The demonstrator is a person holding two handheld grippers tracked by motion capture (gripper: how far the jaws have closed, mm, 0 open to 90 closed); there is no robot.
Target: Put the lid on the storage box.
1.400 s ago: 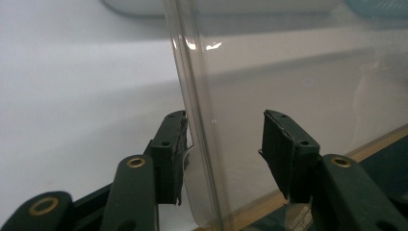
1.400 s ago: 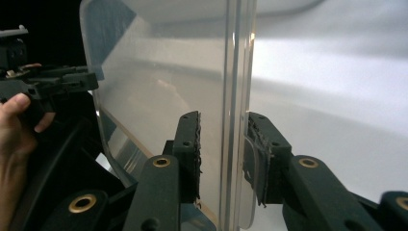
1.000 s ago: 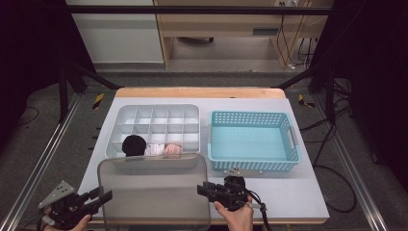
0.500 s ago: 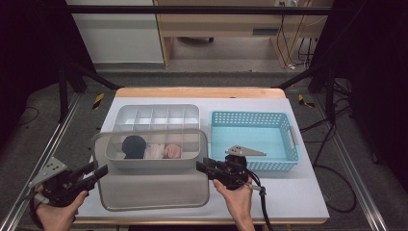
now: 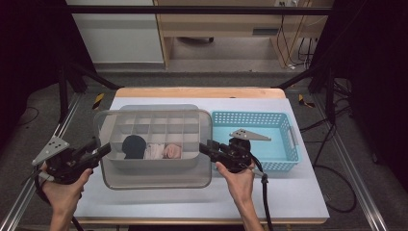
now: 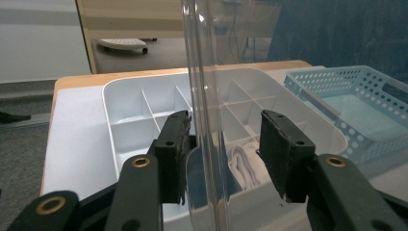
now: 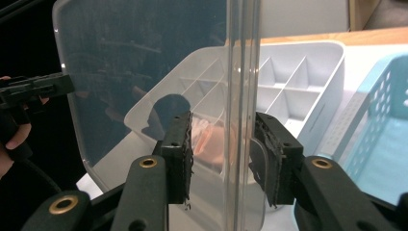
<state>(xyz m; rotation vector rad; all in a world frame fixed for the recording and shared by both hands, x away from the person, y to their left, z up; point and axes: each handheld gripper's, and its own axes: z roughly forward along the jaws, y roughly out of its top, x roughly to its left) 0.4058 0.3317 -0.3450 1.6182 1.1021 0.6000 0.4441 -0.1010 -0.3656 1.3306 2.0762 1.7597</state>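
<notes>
clear lid point(image 5: 156, 144) at frame centre of the high view, held above the white divided box point(image 5: 153, 137). left gripper point(image 5: 98, 150) at its left edge, right gripper point(image 5: 207, 147) at its right edge; in both gripper views the rim stands between the jaws with gaps showing, so the grip is unclear. blue basket point(image 5: 284, 122) sits right of centre.

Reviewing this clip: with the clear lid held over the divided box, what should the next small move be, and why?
Probably carry the clear lid a little farther back, level, then lower it. Both the left gripper and right gripper hold its side edges, but its near edge overhangs the front of the divided box, so it is not yet squared over the rim.
</notes>
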